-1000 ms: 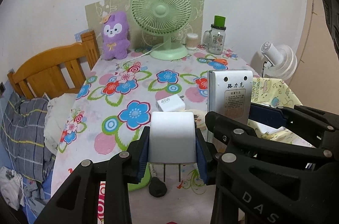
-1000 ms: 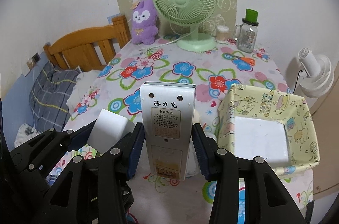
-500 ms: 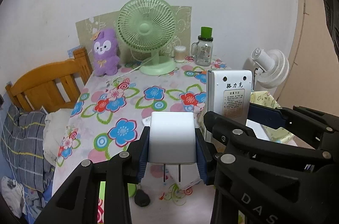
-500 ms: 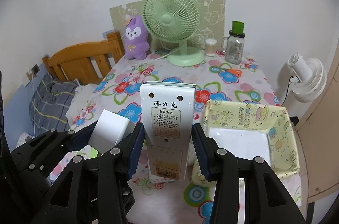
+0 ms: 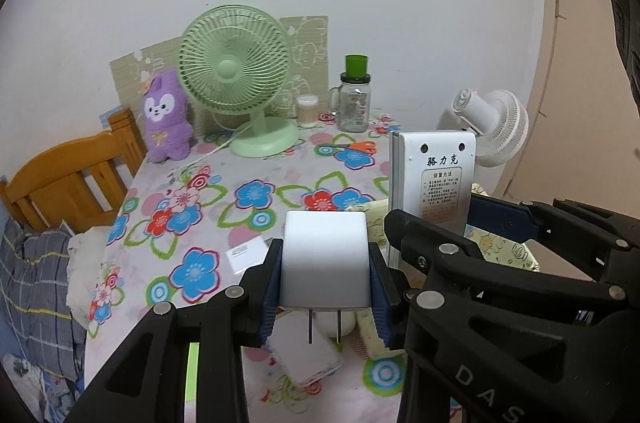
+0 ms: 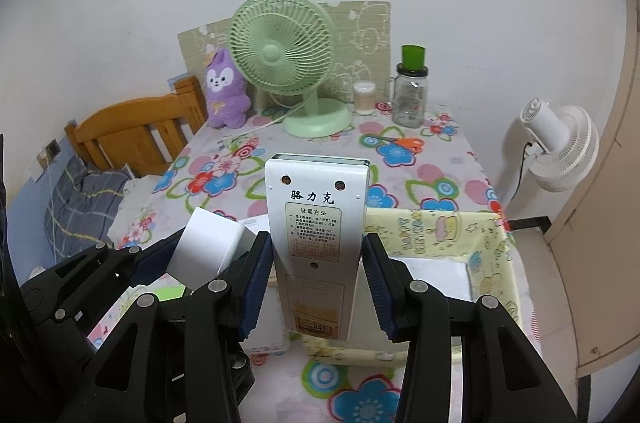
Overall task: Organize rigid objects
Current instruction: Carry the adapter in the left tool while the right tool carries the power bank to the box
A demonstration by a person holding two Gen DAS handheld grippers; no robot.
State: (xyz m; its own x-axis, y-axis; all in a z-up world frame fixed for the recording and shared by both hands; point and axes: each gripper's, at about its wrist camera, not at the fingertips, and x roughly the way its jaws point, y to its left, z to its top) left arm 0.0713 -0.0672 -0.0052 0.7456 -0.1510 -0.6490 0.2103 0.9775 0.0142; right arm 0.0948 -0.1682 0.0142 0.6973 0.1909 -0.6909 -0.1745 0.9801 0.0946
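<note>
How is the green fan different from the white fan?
The green fan stands on the flowery table; the white fan stands beside it, off the table. The green fan faces forward, while the white fan shows its back. Both have round slatted cages.

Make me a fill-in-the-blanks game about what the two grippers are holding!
1. The left gripper holds a white ____ with two metal prongs.
2. The right gripper holds a white ____ with printed writing.
3. The yellow box sits on the ____ side of the table.

Missing words: plug; remote; right
</note>
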